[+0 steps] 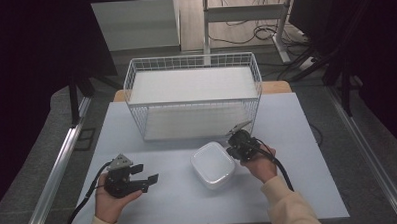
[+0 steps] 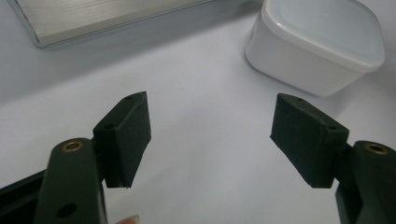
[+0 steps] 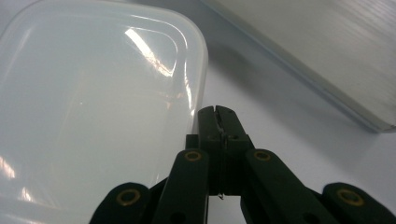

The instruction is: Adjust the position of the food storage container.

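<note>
Container [image 1: 213, 164] sits near the desk's [image 1: 299, 188] front middle, below the wire basket [image 1: 193, 94]. Right gripper [image 1: 236, 141] is pressed together, empty, at its right rim; left gripper [image 1: 147, 177] is held apart, clear. Closed tips are best kept low against the wall for a straight push.

Both handheld grippers, the left gripper [image 1: 149, 176] and the right gripper [image 1: 232, 143], are matte black with brass-coloured rivets at the jaw links. Each carries a grey three-cornered plate and trails a black cable. The person wears cream-coloured sleeves [image 1: 289, 208].
</note>
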The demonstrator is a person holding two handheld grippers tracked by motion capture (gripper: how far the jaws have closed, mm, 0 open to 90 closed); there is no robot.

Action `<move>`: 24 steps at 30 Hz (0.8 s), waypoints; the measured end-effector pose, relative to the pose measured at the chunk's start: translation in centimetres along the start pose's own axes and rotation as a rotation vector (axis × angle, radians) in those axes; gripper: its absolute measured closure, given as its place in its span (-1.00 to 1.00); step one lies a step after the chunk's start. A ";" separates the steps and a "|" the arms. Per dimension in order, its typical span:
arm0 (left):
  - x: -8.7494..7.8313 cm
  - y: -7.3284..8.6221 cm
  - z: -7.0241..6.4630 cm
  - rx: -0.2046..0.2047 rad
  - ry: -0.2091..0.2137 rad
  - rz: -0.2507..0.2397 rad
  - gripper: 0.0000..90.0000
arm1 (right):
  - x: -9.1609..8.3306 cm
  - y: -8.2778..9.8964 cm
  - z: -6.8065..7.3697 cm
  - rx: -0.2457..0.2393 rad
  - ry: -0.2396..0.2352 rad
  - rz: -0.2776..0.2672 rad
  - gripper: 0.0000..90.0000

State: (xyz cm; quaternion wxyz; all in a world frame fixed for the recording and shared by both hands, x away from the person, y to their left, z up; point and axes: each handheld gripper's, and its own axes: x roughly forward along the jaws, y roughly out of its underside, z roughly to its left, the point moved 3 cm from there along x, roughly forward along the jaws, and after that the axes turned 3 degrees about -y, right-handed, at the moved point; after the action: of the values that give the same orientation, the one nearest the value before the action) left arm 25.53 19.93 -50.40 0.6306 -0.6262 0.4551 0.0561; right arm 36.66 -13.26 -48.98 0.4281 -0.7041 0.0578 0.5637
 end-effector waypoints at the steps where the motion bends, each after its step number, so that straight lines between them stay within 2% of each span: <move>1: 0.0 0.0 0.0 0.000 0.000 0.001 -0.38 | 0.0 0.1 0.3 -0.005 -0.008 -0.004 0.99; 12: 0.1 0.1 -0.1 0.000 0.000 0.005 -0.38 | -0.4 1.5 3.4 -0.028 -0.085 -0.022 0.99; 20: 0.1 0.1 -0.1 0.003 0.003 0.004 -0.38 | -0.6 2.8 5.1 -0.041 -0.142 -0.042 0.99; 24: 0.2 0.1 -0.1 0.004 0.002 0.007 -0.38 | -0.8 3.6 5.6 -0.029 -0.173 -0.062 0.99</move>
State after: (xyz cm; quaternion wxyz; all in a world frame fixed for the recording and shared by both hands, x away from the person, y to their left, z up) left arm 25.54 19.74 -50.58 0.6313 -0.6232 0.4581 0.0567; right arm 30.20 -12.05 -50.23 0.4386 -0.6602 -0.0096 0.6096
